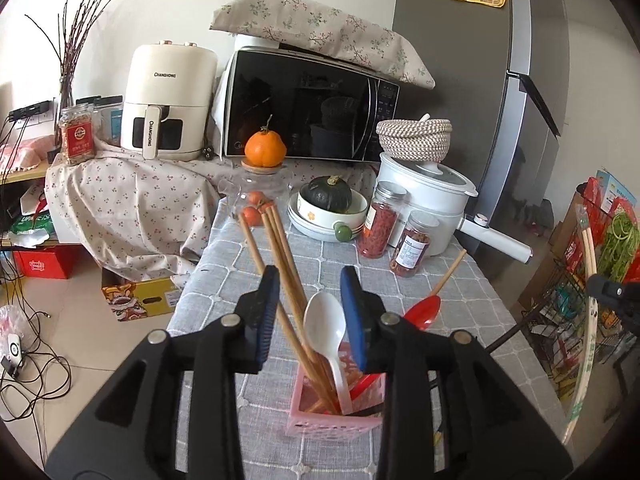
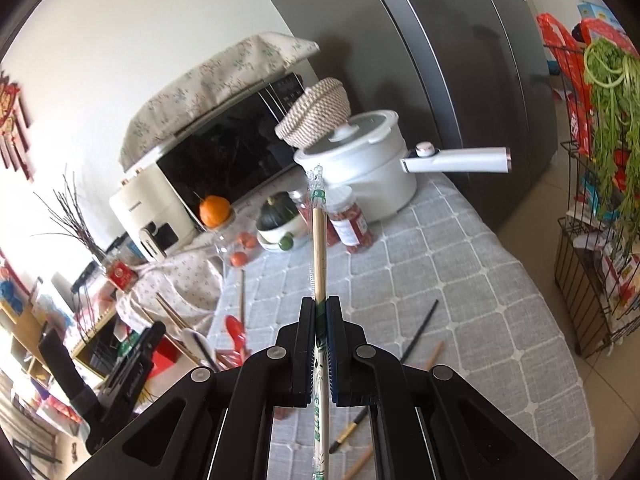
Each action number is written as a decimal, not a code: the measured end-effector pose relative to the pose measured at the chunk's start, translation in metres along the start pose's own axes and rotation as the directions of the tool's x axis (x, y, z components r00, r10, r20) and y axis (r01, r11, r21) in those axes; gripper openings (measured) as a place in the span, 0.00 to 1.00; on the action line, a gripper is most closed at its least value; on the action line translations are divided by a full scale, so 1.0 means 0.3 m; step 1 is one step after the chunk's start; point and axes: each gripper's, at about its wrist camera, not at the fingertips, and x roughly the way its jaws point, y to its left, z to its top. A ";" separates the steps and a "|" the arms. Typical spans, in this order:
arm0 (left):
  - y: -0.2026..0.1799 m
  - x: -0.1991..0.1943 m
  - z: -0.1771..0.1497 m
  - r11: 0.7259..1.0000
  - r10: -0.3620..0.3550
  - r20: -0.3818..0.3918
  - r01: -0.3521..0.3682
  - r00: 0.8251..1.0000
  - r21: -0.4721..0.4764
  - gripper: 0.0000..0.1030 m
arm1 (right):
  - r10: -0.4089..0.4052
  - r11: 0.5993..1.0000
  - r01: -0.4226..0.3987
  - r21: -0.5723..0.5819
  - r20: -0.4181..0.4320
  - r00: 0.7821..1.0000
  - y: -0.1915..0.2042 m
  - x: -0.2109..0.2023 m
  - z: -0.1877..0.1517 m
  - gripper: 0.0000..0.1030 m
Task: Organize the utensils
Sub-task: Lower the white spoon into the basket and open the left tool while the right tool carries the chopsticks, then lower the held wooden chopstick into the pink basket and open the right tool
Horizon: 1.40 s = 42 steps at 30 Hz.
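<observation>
A pink utensil holder stands on the grey checked tablecloth. In it lean several wooden chopsticks, a white spoon and a red spoon. My left gripper is open just above the holder; the chopsticks and the white spoon rise between its fingers without touching the pads. My right gripper is shut on a pair of wrapped disposable chopsticks, held up over the table. A black chopstick and a wooden chopstick lie loose on the cloth beneath it.
At the back of the table stand a white pot with a long handle, two jars, a bowl with a green squash and a glass jar topped by an orange. The fridge and a wire rack are on the right.
</observation>
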 end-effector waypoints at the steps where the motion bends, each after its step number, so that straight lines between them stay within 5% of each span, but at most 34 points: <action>1: 0.016 -0.013 0.009 1.000 -0.002 -0.018 0.002 1.000 -0.010 0.45 | 0.005 1.000 -0.005 -0.003 0.021 1.000 0.018 -0.015 0.002 0.05; 4: 0.068 -0.039 0.034 0.999 0.001 -0.104 -0.005 0.995 -0.033 0.61 | 0.028 1.000 -0.028 -0.002 0.095 0.995 0.079 -0.065 0.008 0.05; 13: 0.229 -0.042 0.023 0.999 0.040 -0.305 -0.048 0.951 -0.018 0.72 | 0.068 0.998 -0.067 -0.014 0.311 0.948 0.333 -0.073 -0.073 0.05; 21: 0.292 -0.070 0.022 0.999 -0.006 -0.363 0.019 0.932 0.033 0.72 | -0.021 1.000 0.006 0.031 0.525 0.851 0.470 0.045 -0.218 0.05; 26: 0.325 -0.092 0.015 0.987 0.069 -0.335 -0.016 0.940 0.158 0.72 | -0.087 0.996 0.084 0.032 0.599 0.796 0.513 0.123 -0.273 0.05; 30: 0.365 -0.076 -0.004 0.986 0.078 -0.362 -0.018 0.929 0.166 0.72 | -0.108 0.993 0.108 0.039 0.635 0.765 0.533 0.170 -0.308 0.05; 37: 0.397 -0.061 0.001 0.994 0.053 -0.386 -0.011 0.921 0.110 0.72 | -0.146 0.986 0.165 0.030 0.641 0.754 0.564 0.249 -0.387 0.06; 42: 0.388 -0.065 0.002 0.994 0.048 -0.378 -0.007 0.924 0.110 0.72 | -0.156 0.981 0.193 0.008 0.622 0.767 0.574 0.282 -0.439 0.07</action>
